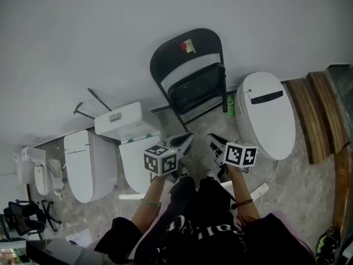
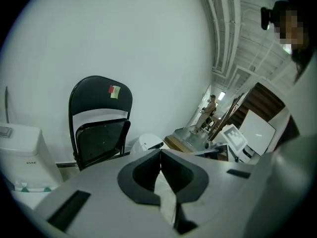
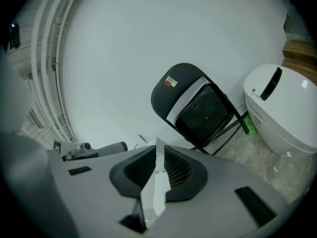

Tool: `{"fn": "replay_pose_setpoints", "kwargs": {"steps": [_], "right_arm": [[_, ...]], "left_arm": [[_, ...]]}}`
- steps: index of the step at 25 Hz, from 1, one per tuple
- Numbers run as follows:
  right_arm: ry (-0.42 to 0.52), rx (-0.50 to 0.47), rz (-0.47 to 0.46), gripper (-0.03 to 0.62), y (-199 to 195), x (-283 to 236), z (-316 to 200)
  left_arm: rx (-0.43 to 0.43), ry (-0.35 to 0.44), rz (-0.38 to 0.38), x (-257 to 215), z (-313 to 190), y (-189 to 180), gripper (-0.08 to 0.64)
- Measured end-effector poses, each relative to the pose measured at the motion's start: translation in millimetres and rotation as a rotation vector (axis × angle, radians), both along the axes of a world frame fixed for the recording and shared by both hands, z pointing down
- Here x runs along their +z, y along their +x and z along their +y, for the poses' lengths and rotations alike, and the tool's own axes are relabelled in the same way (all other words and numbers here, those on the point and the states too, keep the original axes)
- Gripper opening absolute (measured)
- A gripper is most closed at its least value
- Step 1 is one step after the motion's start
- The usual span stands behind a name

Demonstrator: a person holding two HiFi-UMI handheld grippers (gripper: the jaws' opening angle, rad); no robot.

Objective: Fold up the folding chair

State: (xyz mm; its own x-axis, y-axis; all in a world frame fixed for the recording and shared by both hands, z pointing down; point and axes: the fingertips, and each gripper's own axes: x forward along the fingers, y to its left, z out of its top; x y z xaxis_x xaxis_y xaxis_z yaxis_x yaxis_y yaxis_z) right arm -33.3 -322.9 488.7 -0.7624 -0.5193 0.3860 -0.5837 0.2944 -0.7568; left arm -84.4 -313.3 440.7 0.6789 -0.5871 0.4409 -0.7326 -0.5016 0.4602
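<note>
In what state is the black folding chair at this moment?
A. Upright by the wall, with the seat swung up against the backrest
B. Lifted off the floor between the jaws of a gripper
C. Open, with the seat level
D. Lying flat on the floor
A: the folding chair stands upright by the wall, and its seat is turned up flat against the backrest.

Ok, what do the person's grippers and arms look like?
Both the left gripper and right gripper have grey bodies and dark padded jaws, each bearing a white cube with black square markers. A thin band on each wrist; black top, white lettering.
</note>
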Motion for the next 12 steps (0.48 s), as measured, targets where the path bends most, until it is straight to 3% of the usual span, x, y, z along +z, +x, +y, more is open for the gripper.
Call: {"fn": "replay_pose_setpoints", "kwargs": {"steps": [5,12], "right_arm": [[0.013,-0.011,0.029,0.058,-23.6,-1.6,18.7],[0.029,0.019,0.043,0.058,-75.8,-14.4,67.1]], "left_arm": [[0.022,0.017,-0.027,-1.1,29.5,-19.6,0.005],[0.062,0.022,0.016,-5.4,83.7,-68.8,0.005]]}}
